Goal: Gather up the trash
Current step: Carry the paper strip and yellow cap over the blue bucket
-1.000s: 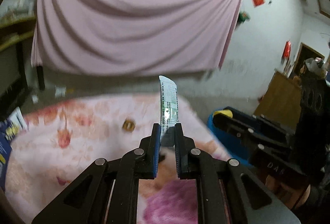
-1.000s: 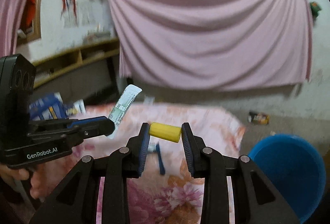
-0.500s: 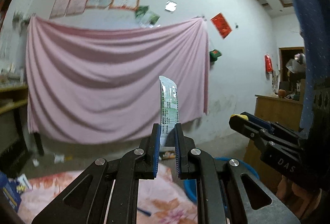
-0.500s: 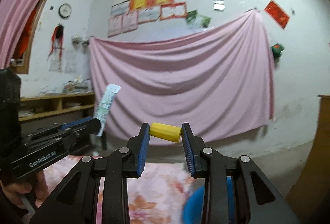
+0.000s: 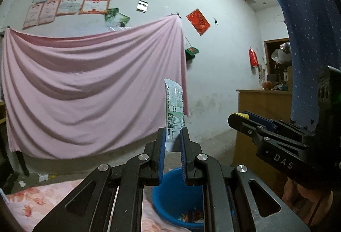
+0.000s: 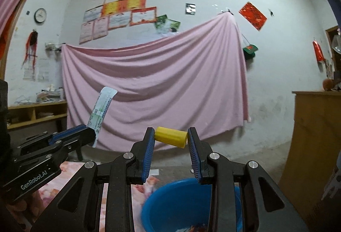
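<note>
Left gripper point(image 5: 172, 138) clamped on printed sachet point(image 5: 174, 108); right gripper point(image 6: 171, 140) pinching yellow cylinder point(image 6: 170, 137); blue basin point(image 6: 177, 206) below.

I hold a printed white-green sachet point(image 5: 173, 110) upright and a yellow cylinder point(image 6: 171, 137) sideways, above my blue bucket point(image 6: 170, 206).

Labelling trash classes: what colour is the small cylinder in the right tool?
Yellow: the small plastic cylinder shows best in the right wrist view.
</note>
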